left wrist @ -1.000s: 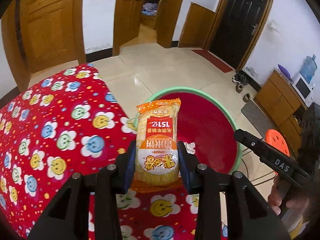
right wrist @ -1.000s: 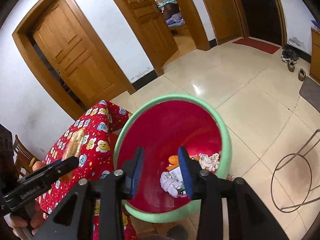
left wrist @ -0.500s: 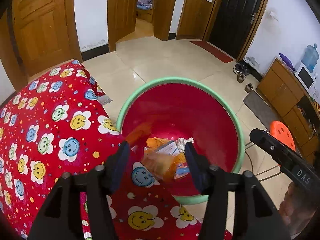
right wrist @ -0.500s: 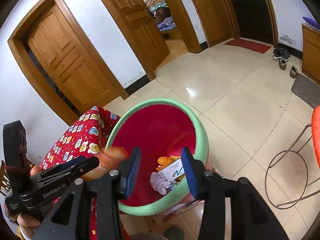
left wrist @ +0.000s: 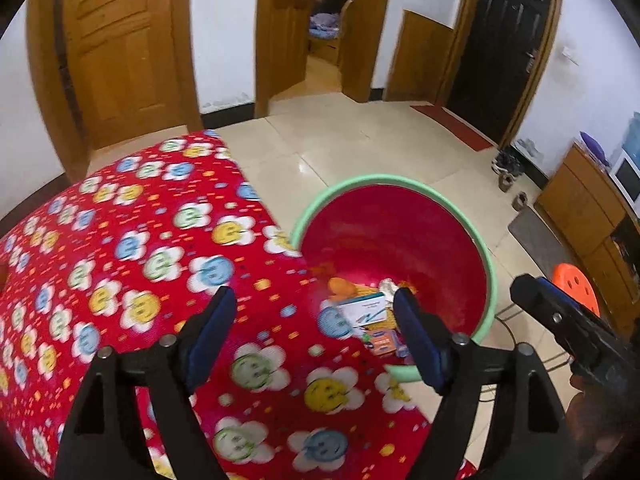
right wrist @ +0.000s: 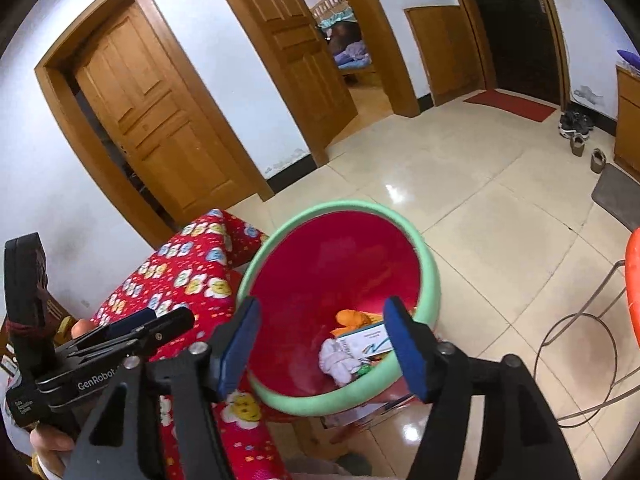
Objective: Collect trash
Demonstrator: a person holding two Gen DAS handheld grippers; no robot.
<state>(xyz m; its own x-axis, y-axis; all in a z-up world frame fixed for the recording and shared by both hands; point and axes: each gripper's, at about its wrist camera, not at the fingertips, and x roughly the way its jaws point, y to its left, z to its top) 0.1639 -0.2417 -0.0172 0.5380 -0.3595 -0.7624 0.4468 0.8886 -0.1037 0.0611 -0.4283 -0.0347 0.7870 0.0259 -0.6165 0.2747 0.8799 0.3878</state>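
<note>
Beside the red smiley-flower tablecloth [left wrist: 132, 248] sits my green-rimmed red bin [left wrist: 486, 264] of wrappers, and my left gripper [left wrist: 316, 332] and right gripper [right wrist: 320, 344] are both opening, jaws empty

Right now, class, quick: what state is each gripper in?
Left gripper: jaws opening, nothing between them, above the red tablecloth.
Right gripper: jaws opening, empty, over the red bin.

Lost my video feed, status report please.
Left gripper and right gripper opening, nothing between the jaws. Trash lies in the red bin. Nothing in the way.
</note>
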